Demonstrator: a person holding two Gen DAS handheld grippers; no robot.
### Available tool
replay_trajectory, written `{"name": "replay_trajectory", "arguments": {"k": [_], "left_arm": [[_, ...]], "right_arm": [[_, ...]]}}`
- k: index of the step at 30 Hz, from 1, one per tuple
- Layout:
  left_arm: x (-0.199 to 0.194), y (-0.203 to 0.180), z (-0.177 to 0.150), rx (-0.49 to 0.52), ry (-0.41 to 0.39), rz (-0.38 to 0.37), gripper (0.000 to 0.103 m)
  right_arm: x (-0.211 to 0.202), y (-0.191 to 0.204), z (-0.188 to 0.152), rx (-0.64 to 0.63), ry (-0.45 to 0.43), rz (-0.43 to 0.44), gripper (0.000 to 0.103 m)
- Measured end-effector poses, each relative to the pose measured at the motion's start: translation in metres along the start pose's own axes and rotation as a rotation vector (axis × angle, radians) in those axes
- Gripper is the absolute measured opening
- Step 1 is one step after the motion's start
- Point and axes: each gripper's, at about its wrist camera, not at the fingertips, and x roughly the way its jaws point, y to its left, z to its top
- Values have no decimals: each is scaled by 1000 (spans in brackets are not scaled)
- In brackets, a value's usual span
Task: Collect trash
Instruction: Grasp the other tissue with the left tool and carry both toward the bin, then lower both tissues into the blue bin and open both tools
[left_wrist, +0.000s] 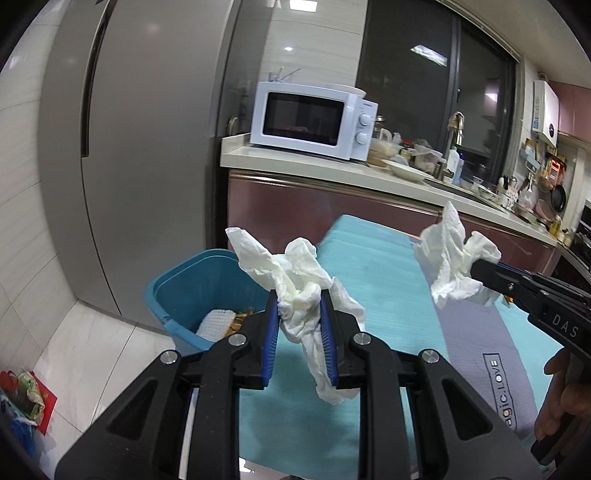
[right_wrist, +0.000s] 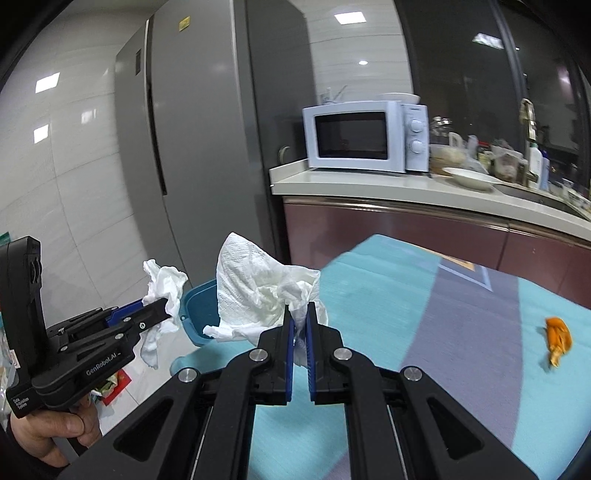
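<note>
Meanwhile each gripper clamps its own crumpled tissue: left gripper (left_wrist: 298, 295) pinching one wad (left_wrist: 295, 280), right gripper (right_wrist: 300, 308) another (right_wrist: 255, 295), beside the blue bin (left_wrist: 184, 291).

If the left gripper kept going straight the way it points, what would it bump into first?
Probably the far rim of the blue plastic trash bin just left of its line, or the dark red cabinet front beyond; depth is unclear. The left gripper holds a crumpled white paper towel.
</note>
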Motion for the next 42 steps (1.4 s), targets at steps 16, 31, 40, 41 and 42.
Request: {"name": "replay_trajectory", "arguments": {"k": [16,31,40,41,42], "left_arm": [[21,62,20,-53,-12,139,21],[86,86,51,-44,39,188,22],[140,92,59,-62,113,161,22],[144,93,58,-66,121,159,22],[150,94,57,-76,136,149,22]], "right_arm": [[72,39,37,-121,57,77,5],[170,41,65,-149,181,157,6],[212,45,64,-162,264,188,7],[216,46,64,-167,276,190,7],[220,46,63,-170,285,192,7]]}}
